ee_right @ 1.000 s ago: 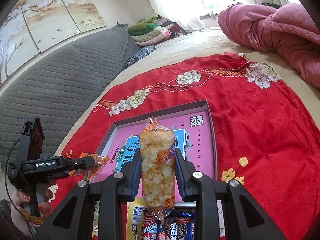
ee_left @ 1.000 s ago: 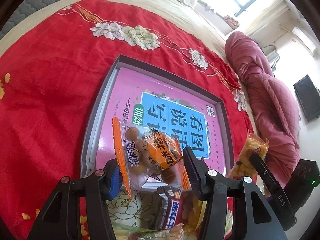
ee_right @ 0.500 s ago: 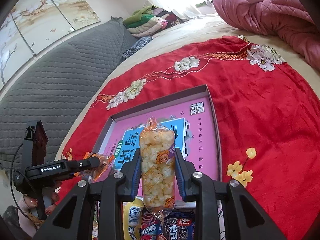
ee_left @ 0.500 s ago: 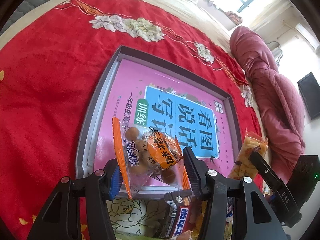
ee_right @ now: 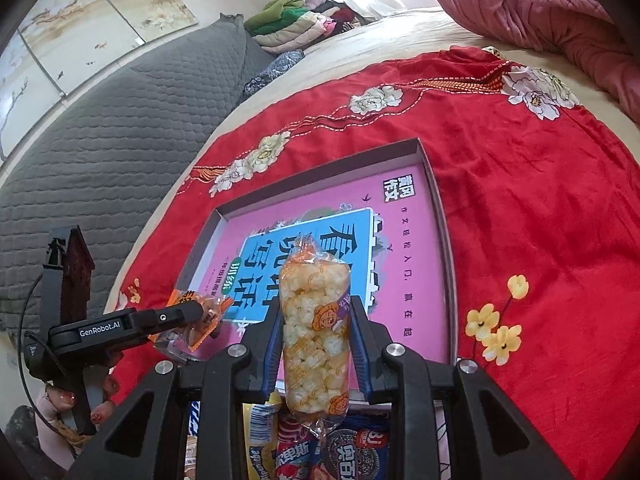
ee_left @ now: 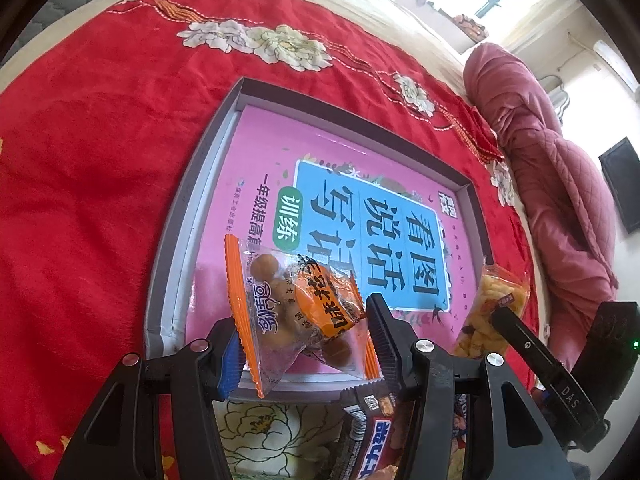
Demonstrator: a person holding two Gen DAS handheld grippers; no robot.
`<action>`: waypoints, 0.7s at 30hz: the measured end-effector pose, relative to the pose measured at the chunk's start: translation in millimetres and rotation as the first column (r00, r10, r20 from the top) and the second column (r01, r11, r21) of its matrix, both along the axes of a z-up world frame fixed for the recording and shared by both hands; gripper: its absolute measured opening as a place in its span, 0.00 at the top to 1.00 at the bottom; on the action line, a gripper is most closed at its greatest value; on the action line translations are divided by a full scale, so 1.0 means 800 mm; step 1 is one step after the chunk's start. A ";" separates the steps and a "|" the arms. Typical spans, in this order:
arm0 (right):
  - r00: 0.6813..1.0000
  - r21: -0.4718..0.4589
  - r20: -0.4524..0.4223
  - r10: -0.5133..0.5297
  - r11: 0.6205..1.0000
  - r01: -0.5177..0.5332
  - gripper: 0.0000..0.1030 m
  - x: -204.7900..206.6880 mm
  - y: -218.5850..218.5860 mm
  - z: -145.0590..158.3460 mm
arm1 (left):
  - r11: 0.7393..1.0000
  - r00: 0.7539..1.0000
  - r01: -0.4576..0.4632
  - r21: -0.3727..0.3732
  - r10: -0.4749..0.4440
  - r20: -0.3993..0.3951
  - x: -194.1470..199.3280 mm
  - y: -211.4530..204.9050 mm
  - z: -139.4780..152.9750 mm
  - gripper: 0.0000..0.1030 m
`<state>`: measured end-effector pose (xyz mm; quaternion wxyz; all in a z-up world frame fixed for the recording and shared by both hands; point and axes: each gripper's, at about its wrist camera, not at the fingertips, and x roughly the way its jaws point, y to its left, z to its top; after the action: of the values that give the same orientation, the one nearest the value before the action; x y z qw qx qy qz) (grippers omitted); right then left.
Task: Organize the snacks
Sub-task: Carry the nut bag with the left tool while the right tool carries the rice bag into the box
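Sunlit bedroom, grey quilted headboard

"genrobot.ai" is printed in white on the left gripper; "das" marks the right gripper; "看图说话" and "训练" stand on the pink book.

- The grey tray lies flat on the red blanket; its pink book cover floor is bare across the far half, open from above.
- A low raised rim runs around all the tray's sides; entry is over it, not through it.
- The near edge is crowded: the nut packet in the left gripper and the popcorn pack in the right gripper both hang over it.
- A pile of snack packs lies just in front of the tray's near rim, under both grippers.
- The red blanket left and right of the tray is bare.
- The pink quilt lies bunched well beyond the tray.
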<state>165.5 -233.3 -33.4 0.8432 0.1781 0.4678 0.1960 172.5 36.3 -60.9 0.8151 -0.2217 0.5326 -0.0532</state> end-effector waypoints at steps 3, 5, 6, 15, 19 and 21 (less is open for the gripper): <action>1.000 -0.009 -0.004 -0.002 1.000 0.002 0.70 0.000 -0.001 -0.001 | 1.000 1.000 0.002 0.009 -0.002 -0.002 0.000 -0.001 -0.002 0.44; 1.000 -0.022 -0.006 -0.003 1.000 0.003 0.70 0.001 -0.001 -0.001 | 1.000 1.000 0.001 0.015 -0.001 0.000 0.000 -0.001 -0.002 0.44; 1.000 -0.024 -0.007 -0.006 1.000 0.006 0.70 0.002 -0.002 -0.002 | 1.000 1.000 0.002 0.019 -0.002 -0.001 0.000 -0.002 -0.003 0.44; 0.999 -0.041 -0.040 -0.035 0.999 0.033 0.69 0.006 -0.012 -0.007 | 1.000 1.000 0.007 0.025 -0.007 -0.007 -0.001 -0.002 -0.007 0.44; 0.997 -0.051 -0.056 -0.060 0.997 0.057 0.68 0.008 -0.019 -0.010 | 1.000 1.000 0.011 0.020 -0.011 -0.008 -0.001 -0.003 -0.007 0.44; 0.996 -0.067 -0.057 -0.067 0.996 0.063 0.68 0.008 -0.021 -0.010 | 1.000 1.000 0.010 0.018 -0.010 -0.011 -0.001 -0.003 -0.008 0.44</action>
<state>172.2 -250.2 -41.4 0.8404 0.1714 0.4925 0.1476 171.3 33.9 -66.9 0.8139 -0.2119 0.5386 -0.0514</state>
